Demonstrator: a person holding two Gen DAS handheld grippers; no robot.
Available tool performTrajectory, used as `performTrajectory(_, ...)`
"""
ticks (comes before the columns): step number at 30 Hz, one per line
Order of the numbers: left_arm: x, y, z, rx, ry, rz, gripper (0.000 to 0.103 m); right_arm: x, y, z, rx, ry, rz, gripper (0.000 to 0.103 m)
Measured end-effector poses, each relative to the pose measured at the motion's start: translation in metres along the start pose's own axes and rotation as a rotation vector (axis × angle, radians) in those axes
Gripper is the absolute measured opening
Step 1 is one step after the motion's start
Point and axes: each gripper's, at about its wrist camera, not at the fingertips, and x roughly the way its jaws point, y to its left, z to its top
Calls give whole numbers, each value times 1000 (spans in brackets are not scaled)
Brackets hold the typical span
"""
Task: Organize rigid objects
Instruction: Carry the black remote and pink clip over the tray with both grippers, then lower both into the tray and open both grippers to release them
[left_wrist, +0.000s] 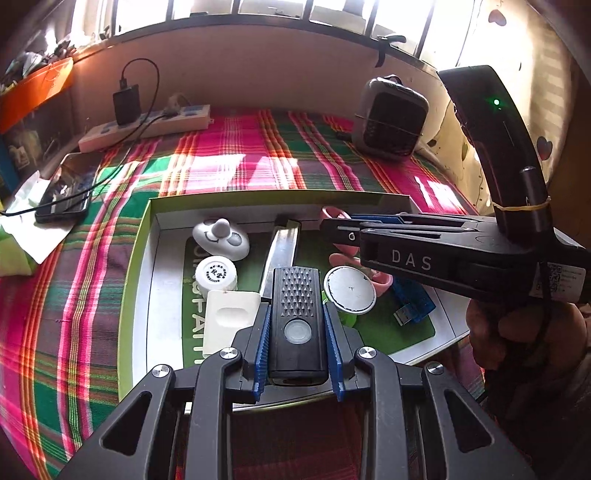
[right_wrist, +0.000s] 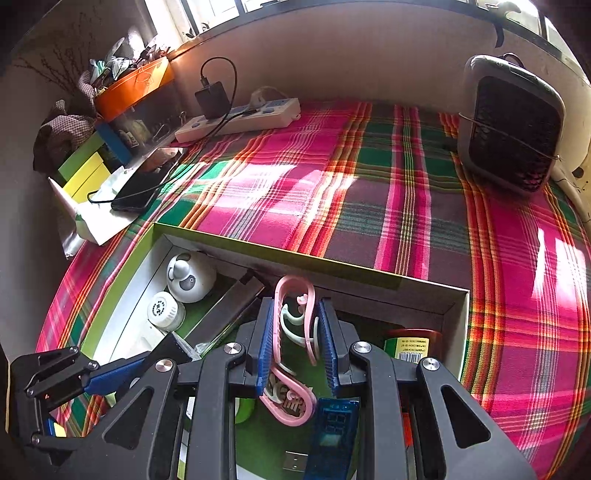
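My left gripper (left_wrist: 297, 317) is shut on a black rectangular light with a round button (left_wrist: 296, 325), held over the green-rimmed cardboard box (left_wrist: 266, 195). My right gripper (right_wrist: 295, 314) is shut on a pink plastic clip (right_wrist: 295, 295) above the same box (right_wrist: 258, 247); it shows from the side in the left wrist view (left_wrist: 340, 229). In the box lie a white smiley-face gadget (left_wrist: 221, 238), a white bottle cap (left_wrist: 216, 275), a white plastic block (left_wrist: 231, 319), a metal bar (left_wrist: 280, 251), a round white disc (left_wrist: 349, 290) and a blue USB module (right_wrist: 332, 432).
The box sits on a pink-green plaid cloth (left_wrist: 236, 155). A grey fan heater (left_wrist: 391, 118) stands at the back right. A white power strip with a black charger (left_wrist: 147, 125) and a phone (left_wrist: 66, 195) lie at the back left. A green can (right_wrist: 410, 345) lies in the box.
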Motion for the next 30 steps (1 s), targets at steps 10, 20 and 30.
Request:
performTrajectory(10,4,0,-1,-4,12,-4,26,3,3,0,-20,-1,-13,25)
performTrajectory(20,6,1,-1,-8,20,-7,26,3,5,1,-34,0,-21,25)
performTrajectory(30,7,1,0,-5,23,-7,29,4,6,1,-41,3,-24,25)
